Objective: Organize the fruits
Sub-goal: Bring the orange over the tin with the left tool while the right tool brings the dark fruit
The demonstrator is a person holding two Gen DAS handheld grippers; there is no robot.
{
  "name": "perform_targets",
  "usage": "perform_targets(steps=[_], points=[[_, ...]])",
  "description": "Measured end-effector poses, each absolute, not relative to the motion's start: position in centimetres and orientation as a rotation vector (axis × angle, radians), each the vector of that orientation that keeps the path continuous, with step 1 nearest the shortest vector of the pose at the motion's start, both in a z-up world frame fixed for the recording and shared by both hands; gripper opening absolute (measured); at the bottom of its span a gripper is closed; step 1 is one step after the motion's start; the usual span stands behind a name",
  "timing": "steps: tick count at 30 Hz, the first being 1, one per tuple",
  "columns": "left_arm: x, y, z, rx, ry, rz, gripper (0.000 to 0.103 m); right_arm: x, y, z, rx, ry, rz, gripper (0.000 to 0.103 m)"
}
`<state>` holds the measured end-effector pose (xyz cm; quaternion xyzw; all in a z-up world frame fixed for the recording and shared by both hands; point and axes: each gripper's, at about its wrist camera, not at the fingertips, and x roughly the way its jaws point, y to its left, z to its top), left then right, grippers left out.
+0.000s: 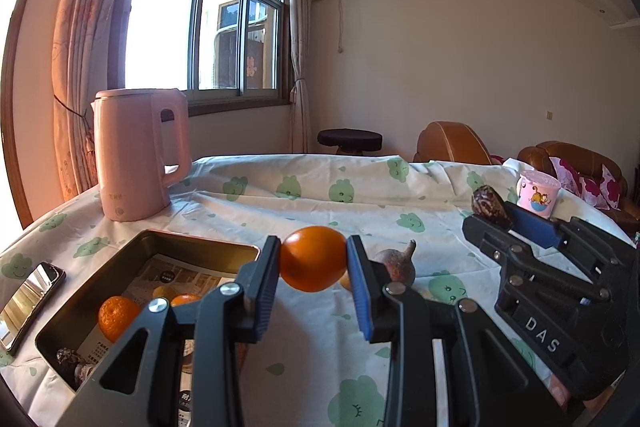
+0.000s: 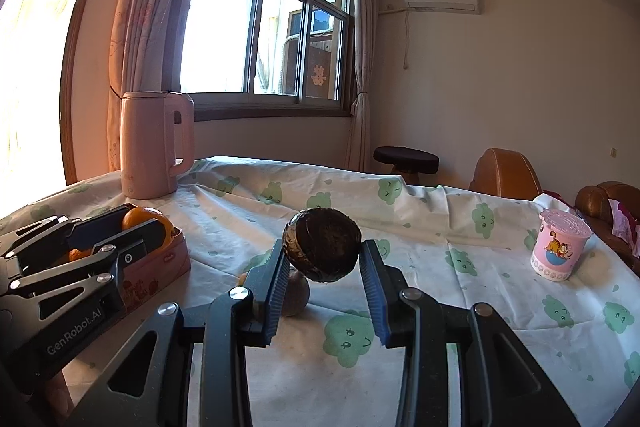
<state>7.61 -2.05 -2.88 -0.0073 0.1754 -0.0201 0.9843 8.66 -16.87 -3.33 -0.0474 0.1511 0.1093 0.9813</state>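
Observation:
My left gripper (image 1: 313,259) is shut on an orange (image 1: 313,258) and holds it above the tablecloth, just right of the metal tin (image 1: 200,247). The tin holds small oranges (image 1: 116,317) and dark fruits (image 1: 74,367) on printed paper. My right gripper (image 2: 323,247) is shut on a dark brown round fruit (image 2: 322,245), lifted above the table. In the left wrist view the right gripper (image 1: 496,215) shows at the right with that dark fruit (image 1: 486,205). A brownish fig-like fruit (image 1: 396,263) lies on the cloth behind the left gripper. It also shows in the right wrist view (image 2: 296,293).
A pink kettle (image 1: 138,153) stands at the back left of the table. A phone (image 1: 28,301) lies left of the tin. A pink cartoon cup (image 2: 560,249) stands at the right. A dark stool (image 1: 349,141) and brown sofas (image 1: 568,163) lie beyond the table.

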Motion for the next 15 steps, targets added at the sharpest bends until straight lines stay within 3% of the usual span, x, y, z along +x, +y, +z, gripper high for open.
perform_targets(steps=[15], points=[[6.5,2.0,-2.7,-0.055,0.358,0.013,0.035,8.4,-12.7,-2.3,-0.139,0.302,0.303,0.038]])
